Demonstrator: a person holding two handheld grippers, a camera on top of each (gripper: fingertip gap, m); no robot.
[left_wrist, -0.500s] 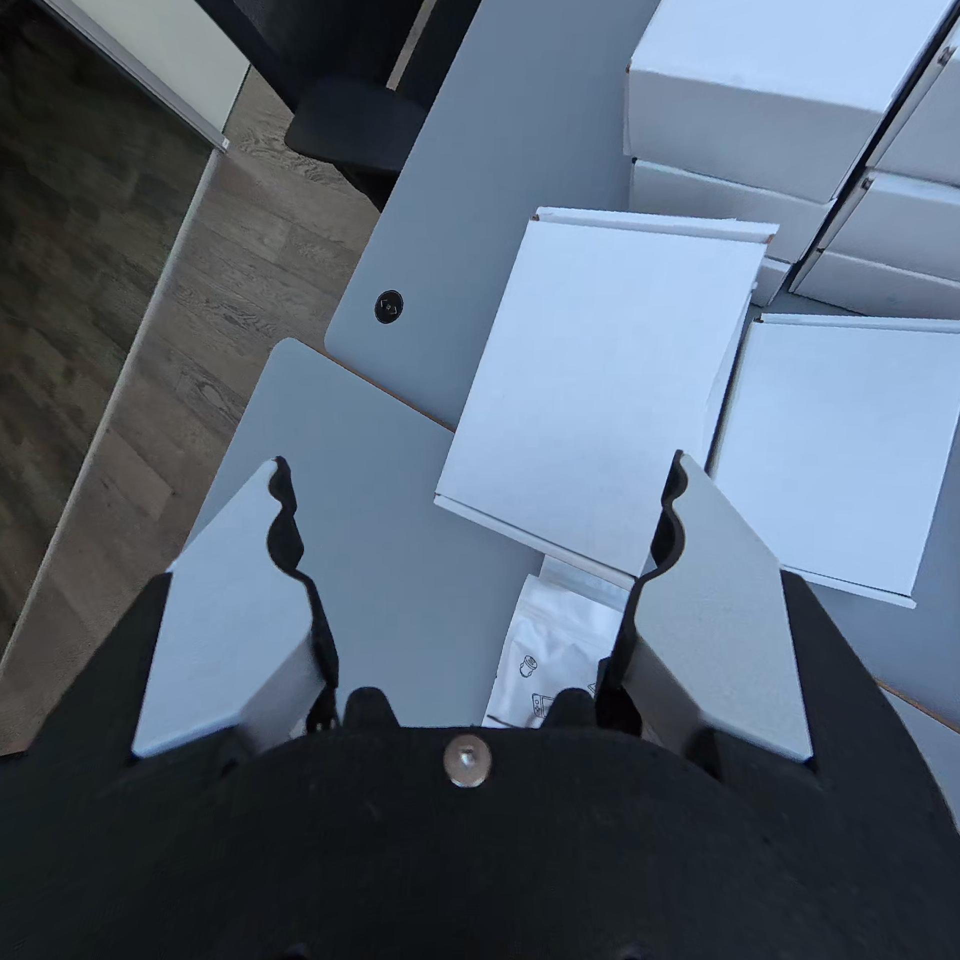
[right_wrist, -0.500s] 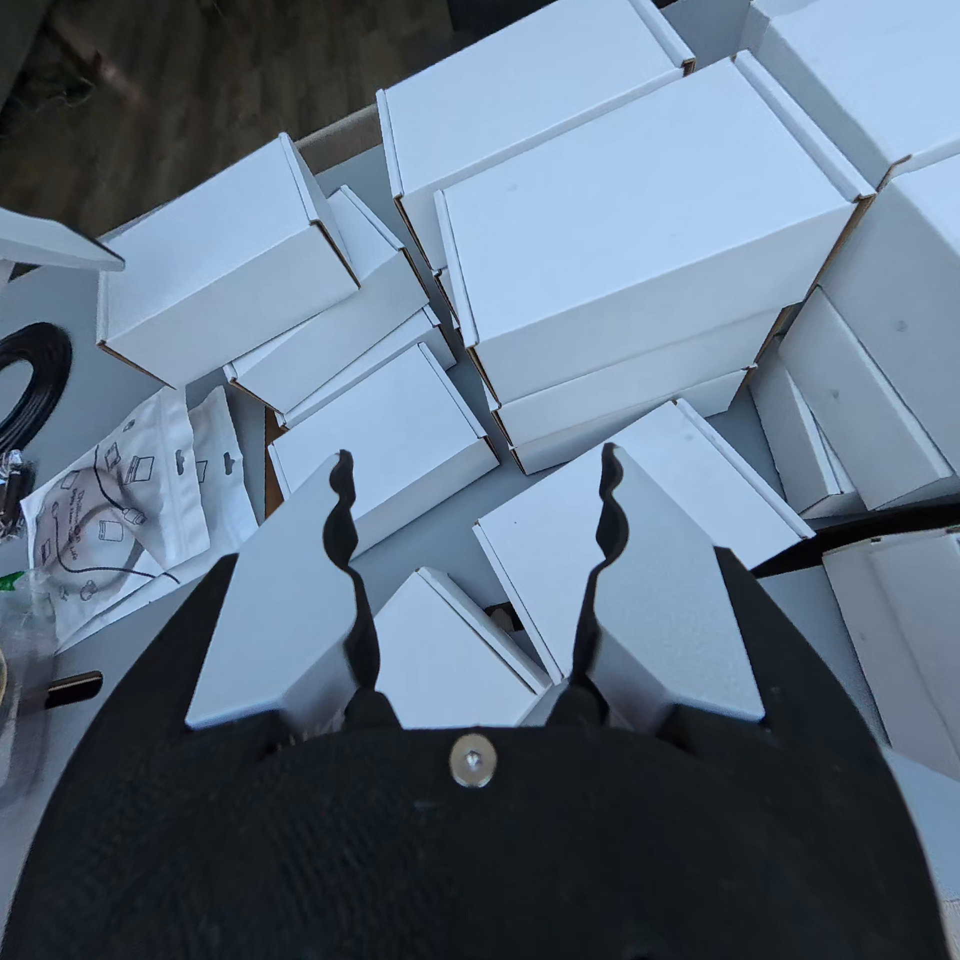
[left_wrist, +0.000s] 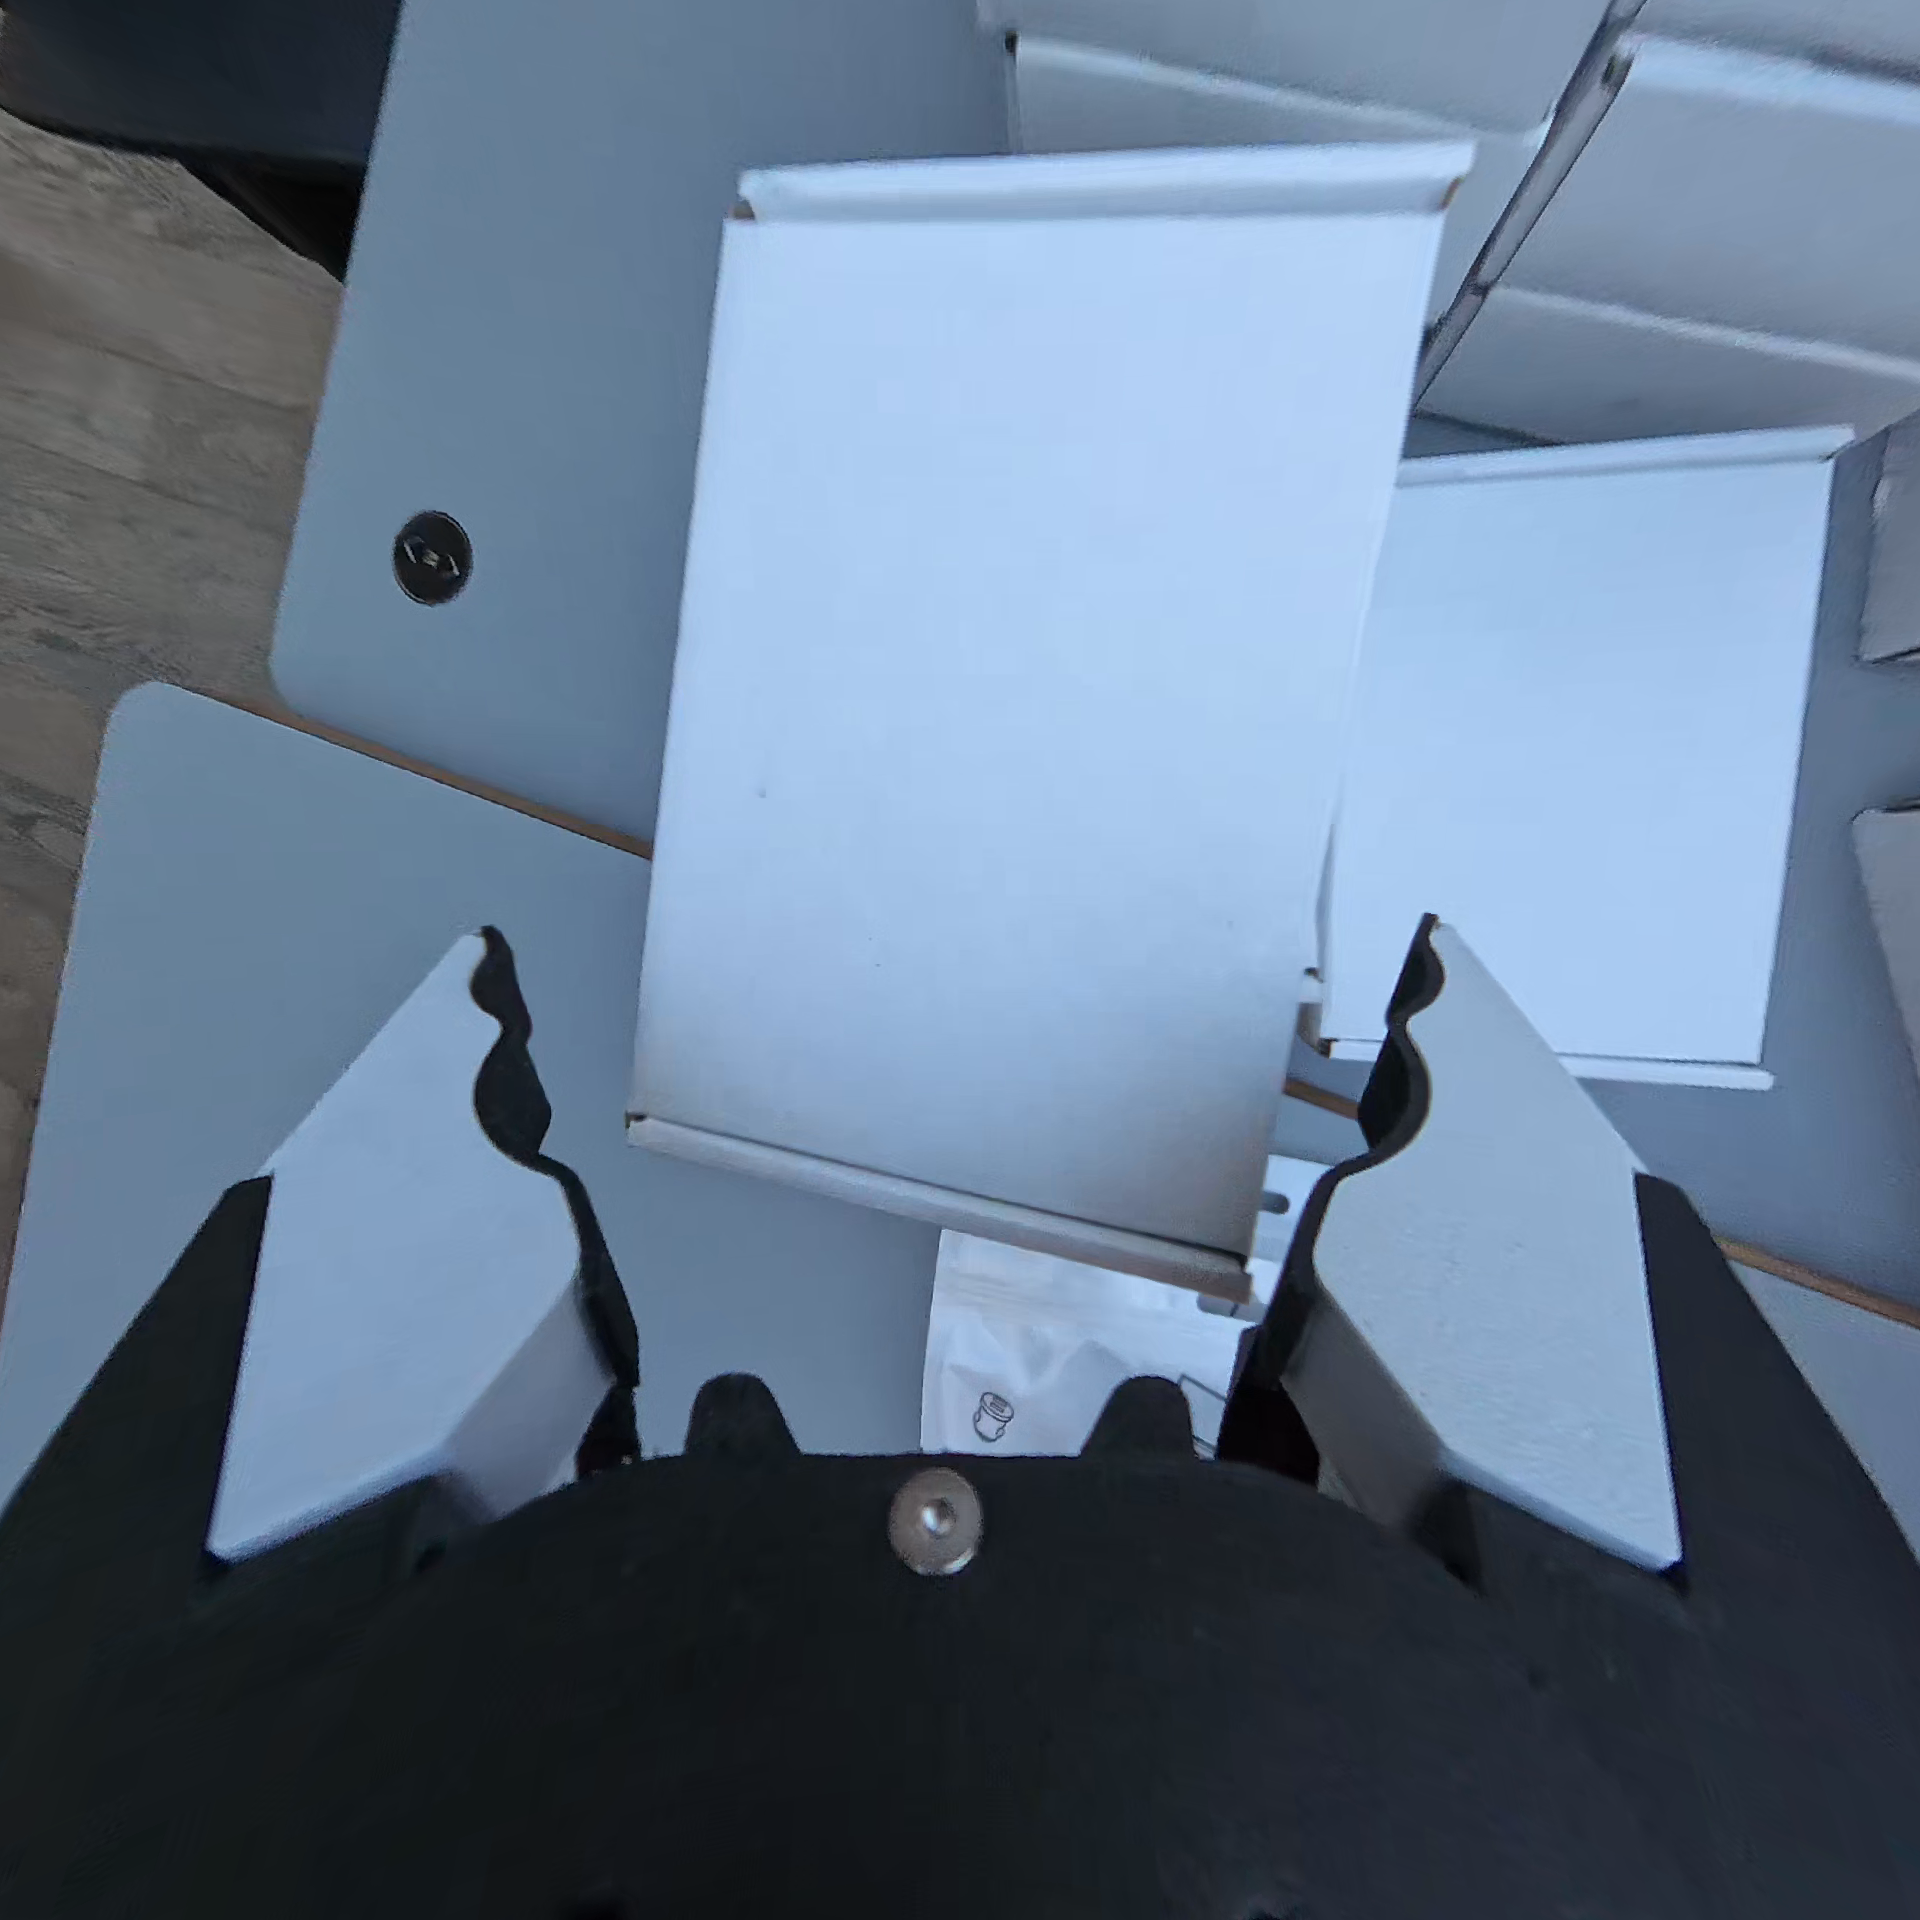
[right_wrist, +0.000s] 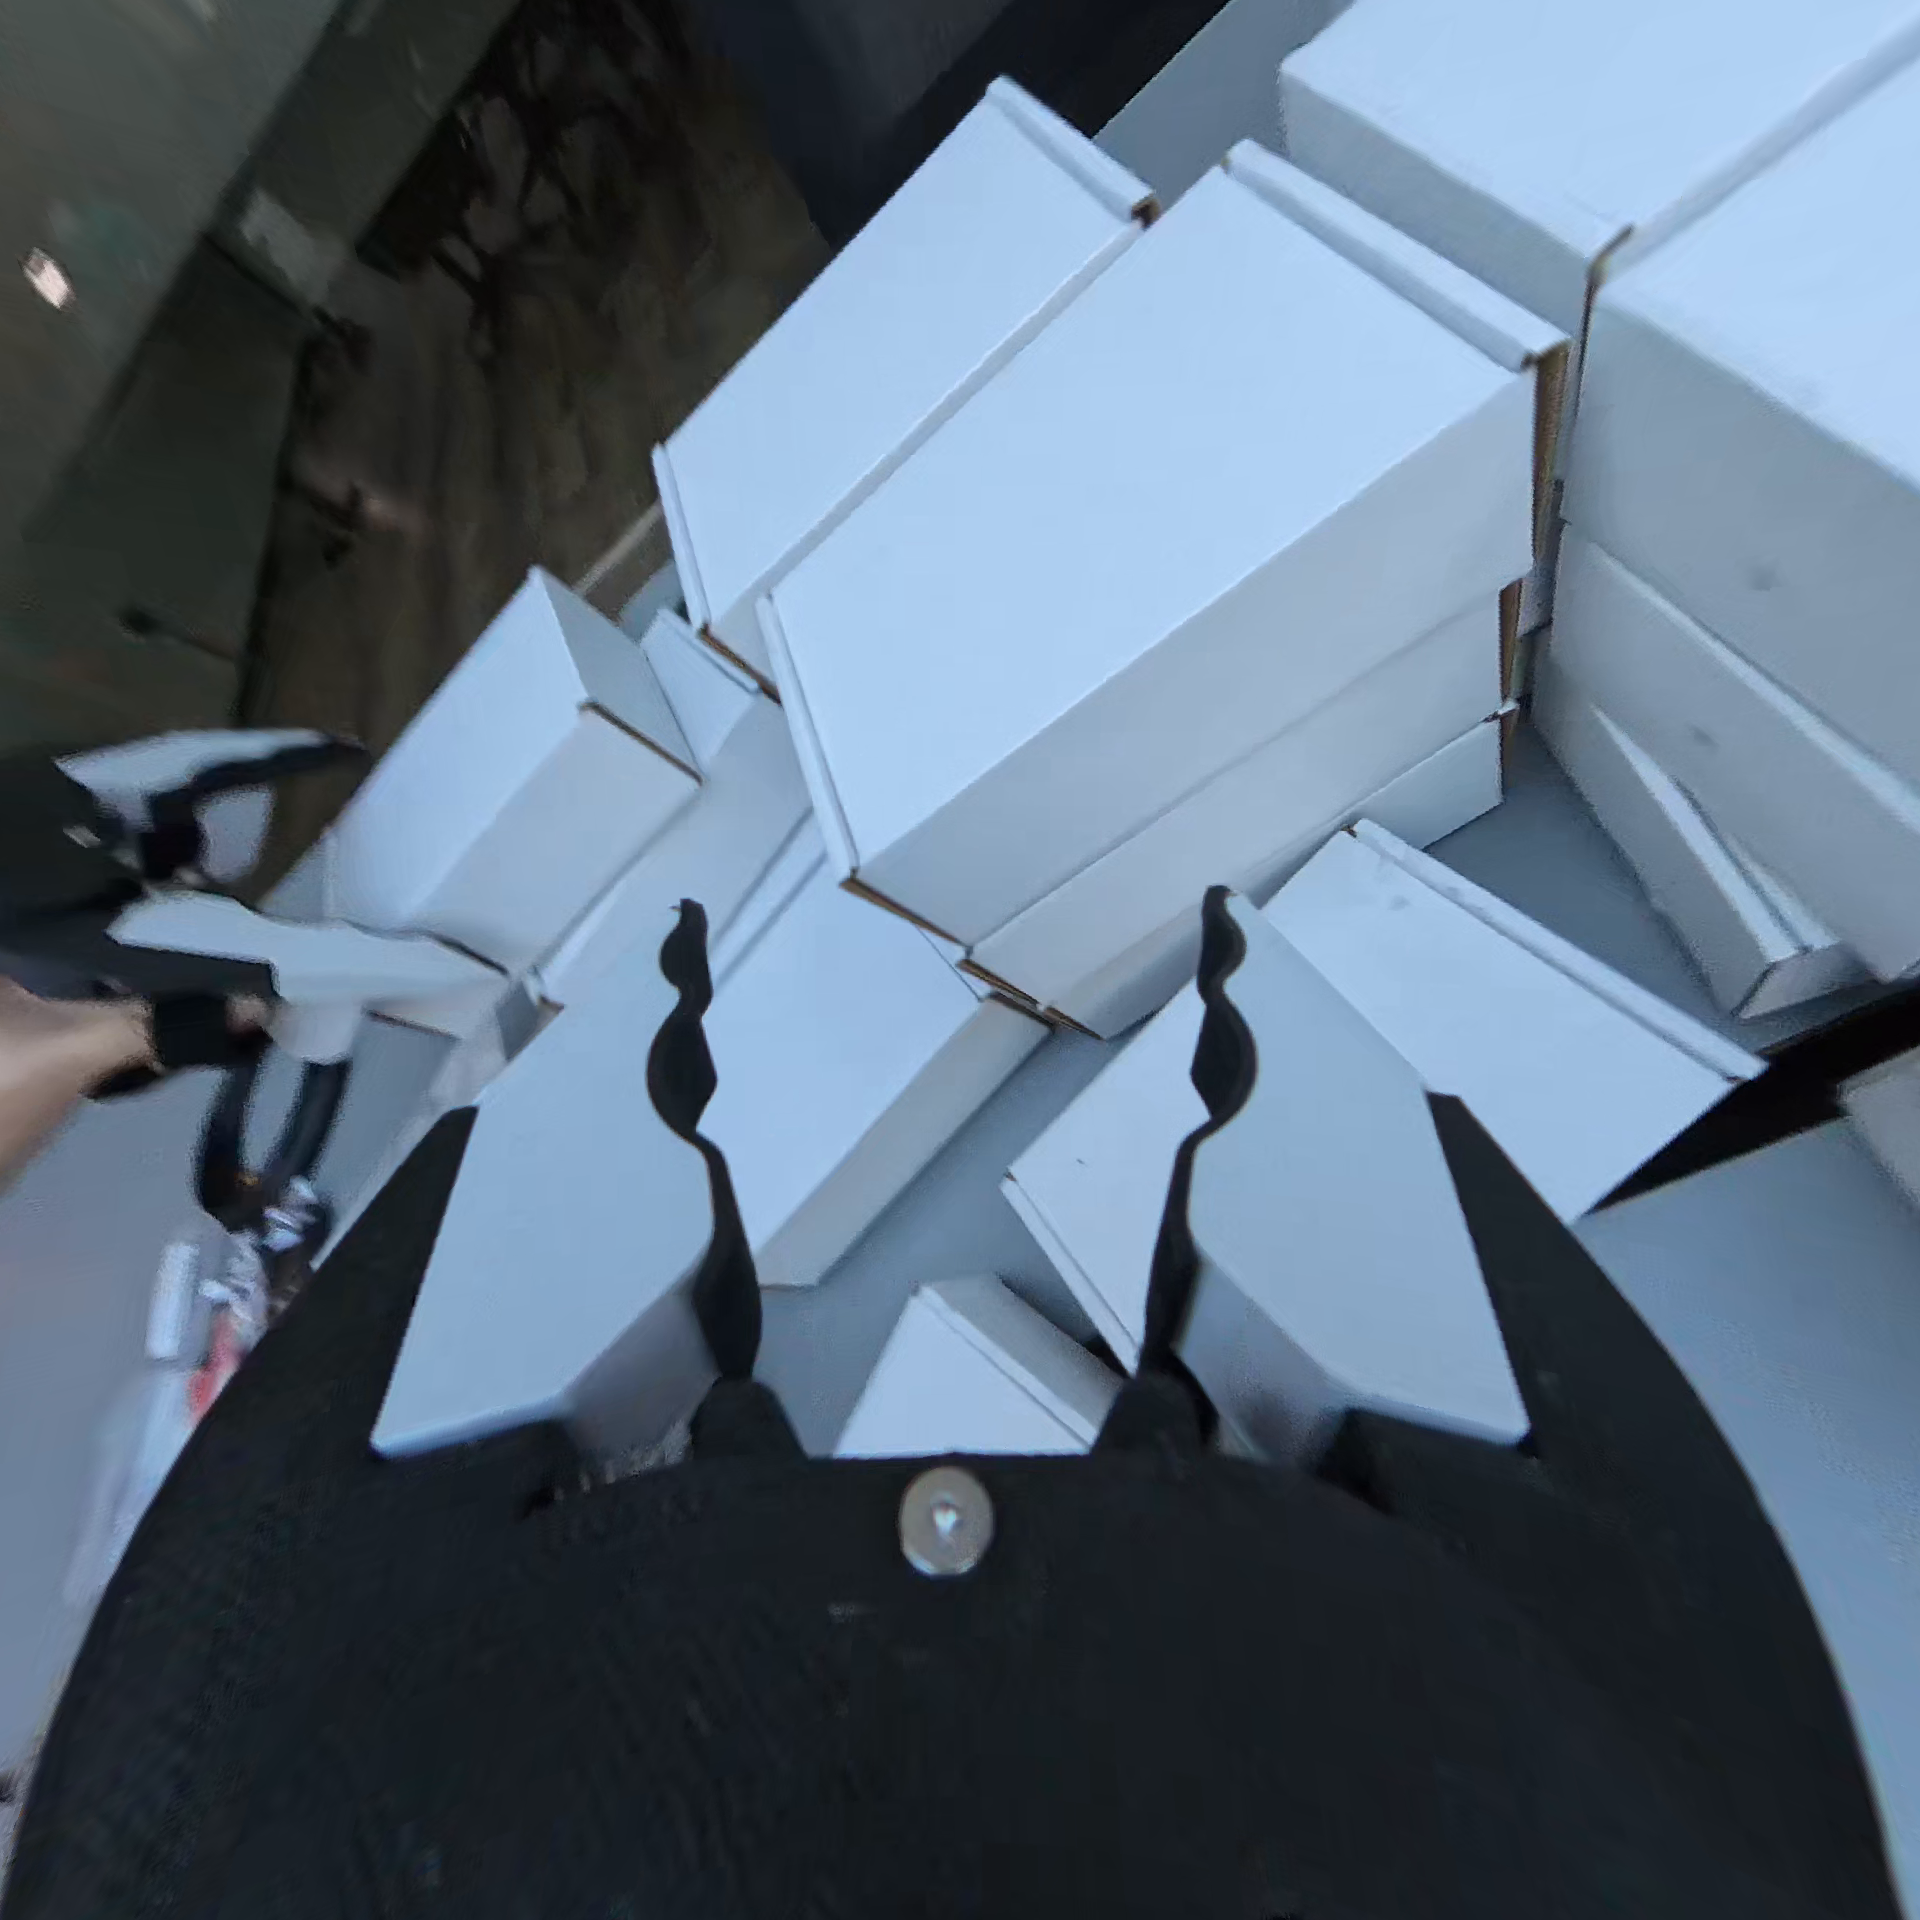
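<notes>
My left gripper (left_wrist: 961, 935) is open and empty, hovering over a closed white cardboard box (left_wrist: 1018, 665) whose near end lies between the fingers without touching them. A white printed pouch (left_wrist: 1049, 1351) pokes out from under that box. My right gripper (right_wrist: 951, 909) is open and empty above a pile of white boxes; a small box (right_wrist: 862, 1060) lies under its gap and another box (right_wrist: 1496, 1008) sits to its right. The left gripper also shows blurred at the far left of the right wrist view (right_wrist: 343, 862), held by a hand.
Two grey tabletops (left_wrist: 343, 914) meet at a seam; the far one has a black round fitting (left_wrist: 431, 556). More white boxes (left_wrist: 1579, 748) lie right and stacked behind (right_wrist: 1143, 561). A black cable coil and small items (right_wrist: 260, 1174) lie left. Wood floor (left_wrist: 114, 436) lies beyond the table's left edge.
My left gripper has moved forward and turned, so the white box now lies between its fingers. My right gripper has tilted and swung; the view is blurred and the left gripper has entered it.
</notes>
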